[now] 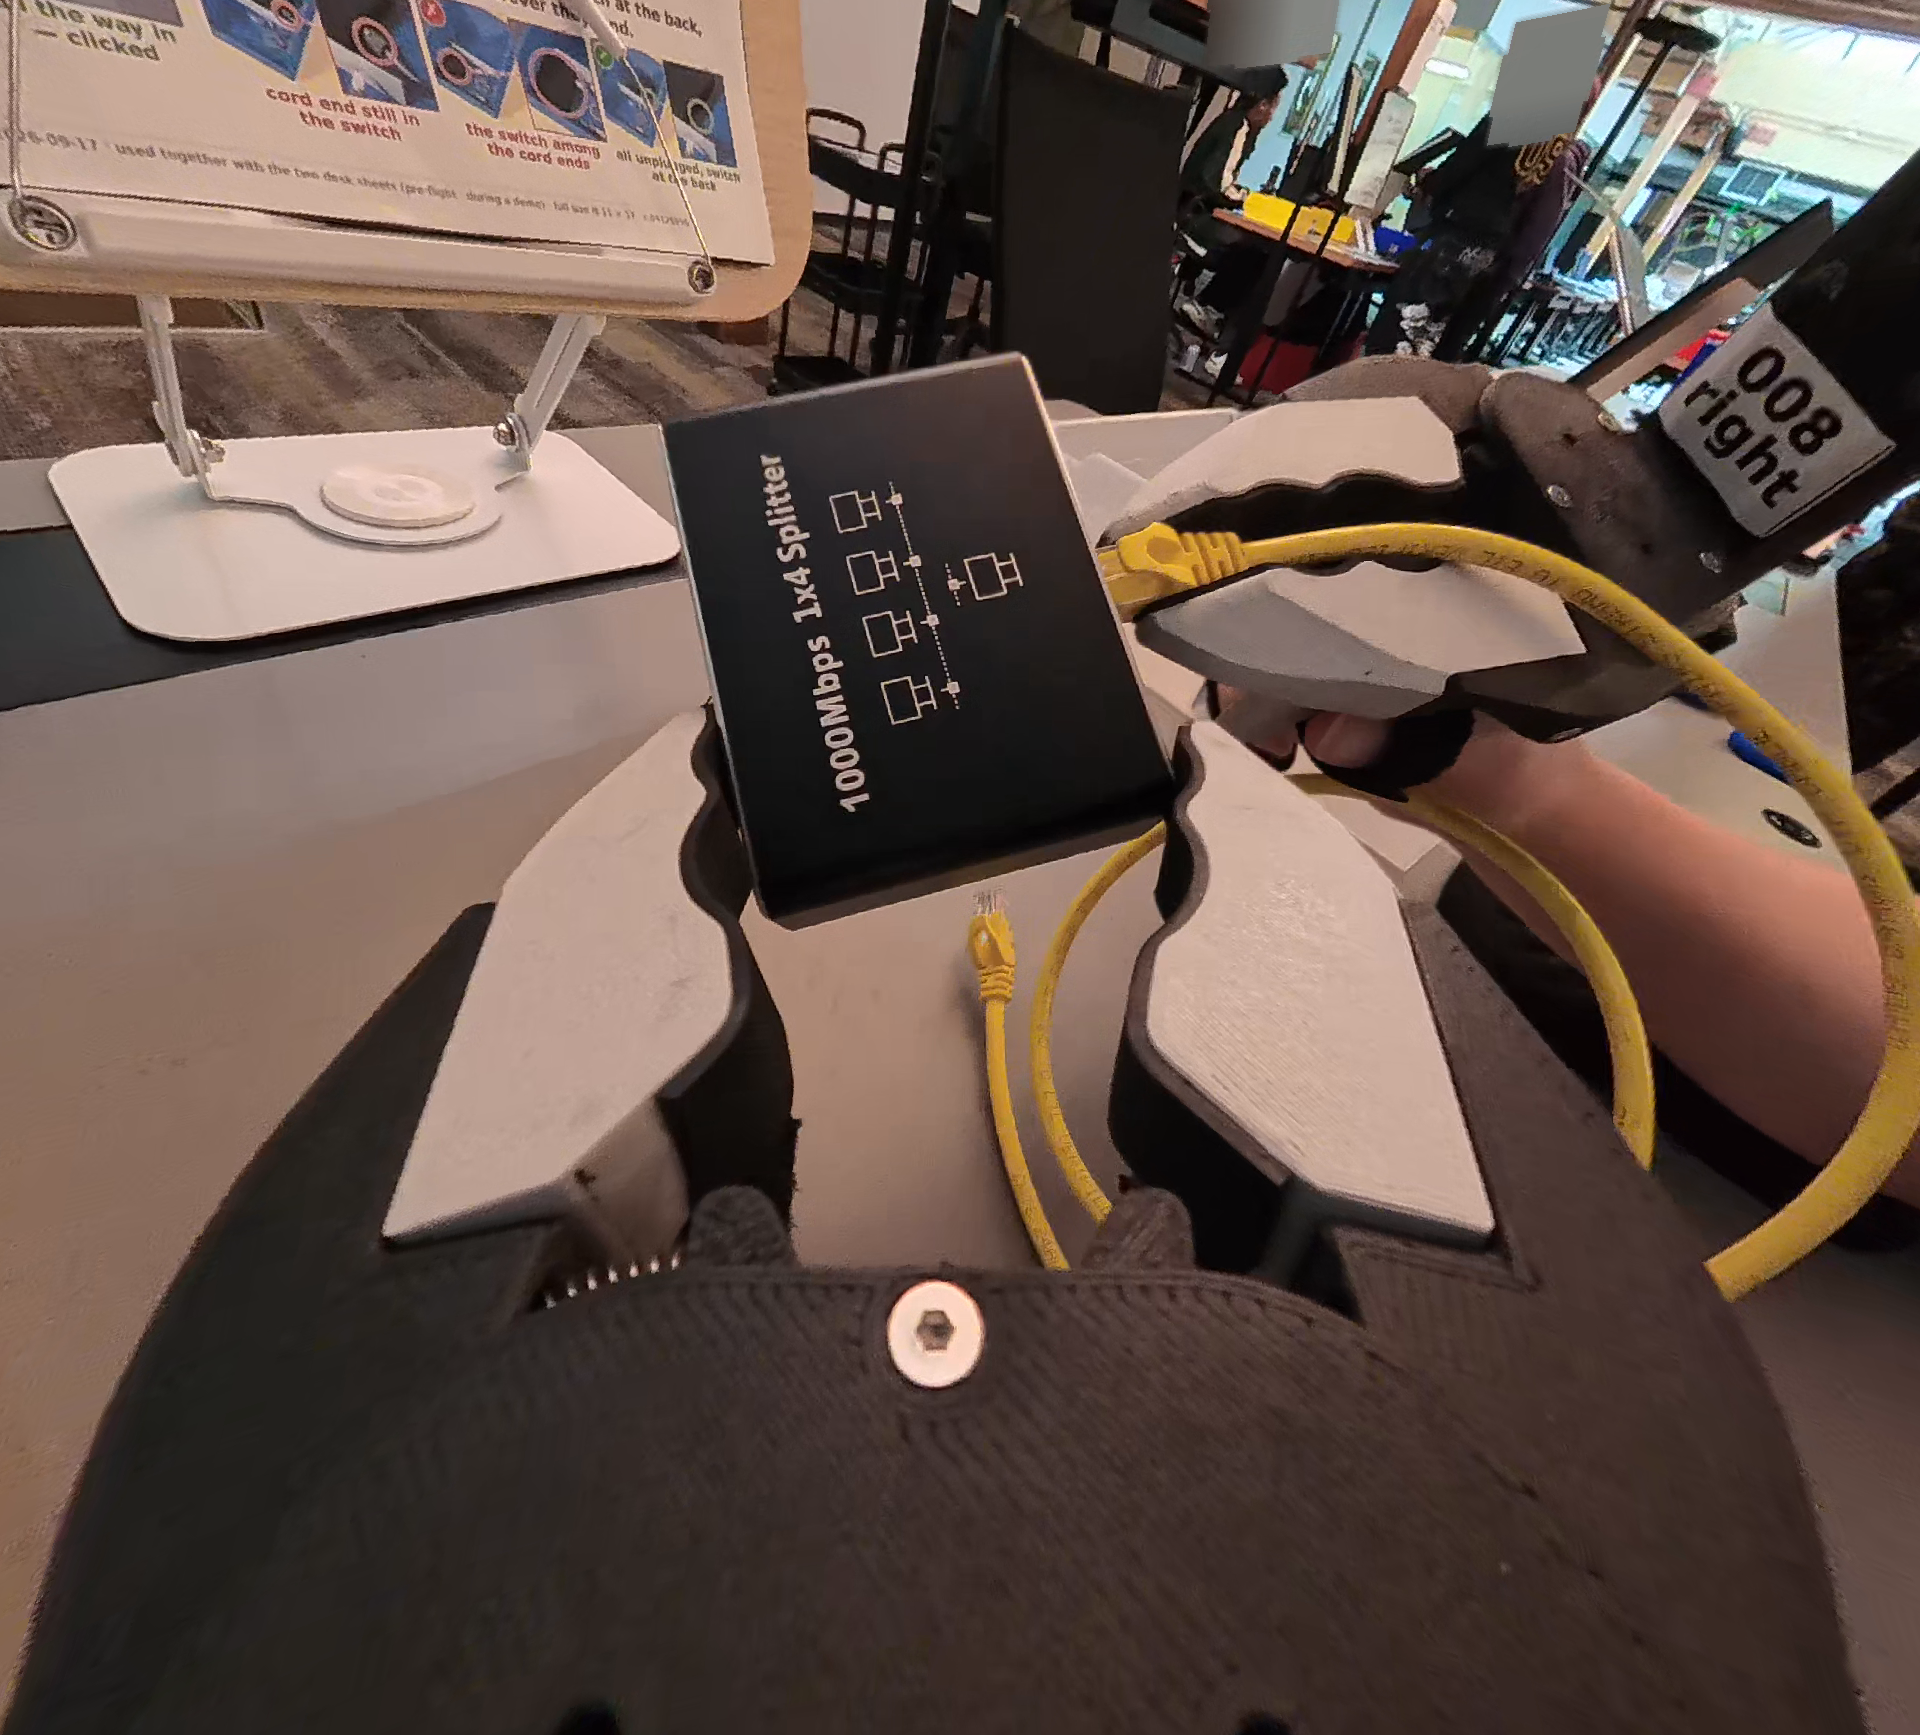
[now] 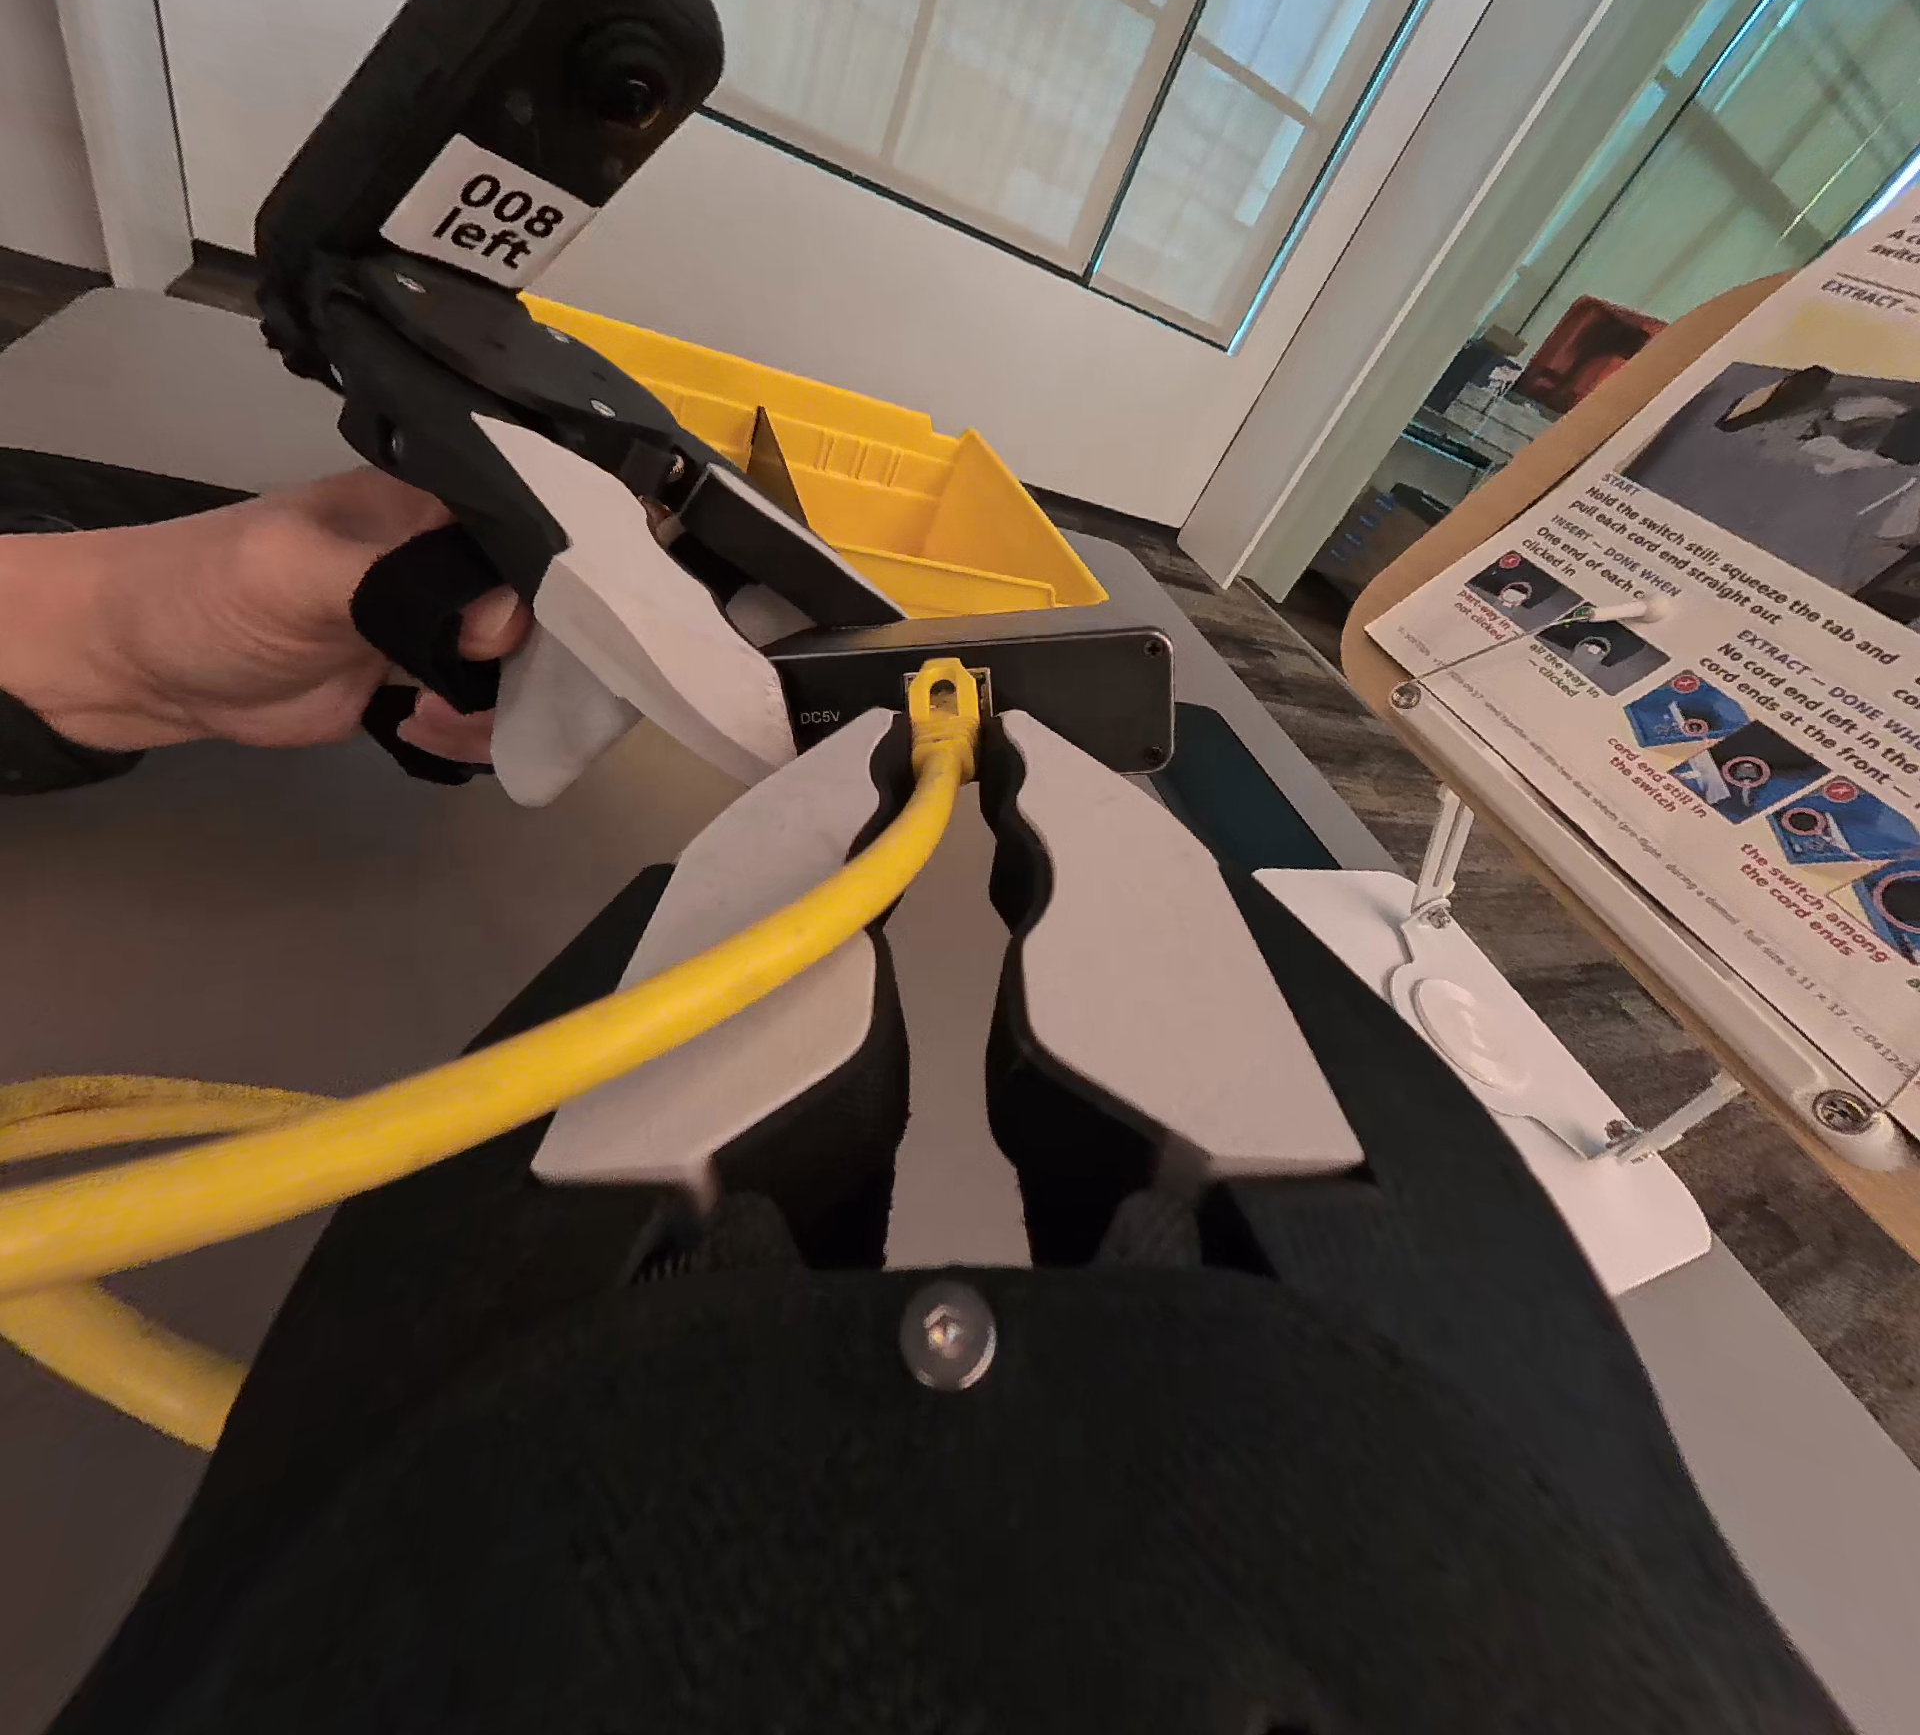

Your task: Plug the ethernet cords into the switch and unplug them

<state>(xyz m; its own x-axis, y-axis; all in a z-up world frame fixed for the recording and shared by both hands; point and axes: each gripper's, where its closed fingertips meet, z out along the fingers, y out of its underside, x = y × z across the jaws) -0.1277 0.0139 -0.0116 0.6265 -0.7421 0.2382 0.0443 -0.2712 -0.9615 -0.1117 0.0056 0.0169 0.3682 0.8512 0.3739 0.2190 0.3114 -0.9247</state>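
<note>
The black switch (image 1: 914, 636) is a flat box with white markings on top. My left gripper (image 1: 945, 750) is shut on its near end and holds it tilted over the grey table. My right gripper (image 2: 945, 735) is shut on the yellow plug (image 2: 940, 719) of an ethernet cord (image 2: 623, 1031). The plug's tip sits in a port on the switch's end face (image 2: 1081, 698); how deep is unclear. In the left wrist view the right gripper (image 1: 1127, 579) comes in from the right with that plug (image 1: 1164, 558). A second yellow plug (image 1: 992, 942) lies loose on the table below the switch.
A yellow bin (image 2: 935, 501) stands behind the switch. A white stand (image 1: 343, 532) holding an instruction sheet (image 2: 1704, 677) stands on the table's far side. The cord loops (image 1: 1621, 958) over the person's right forearm. A person's hands hold both grippers.
</note>
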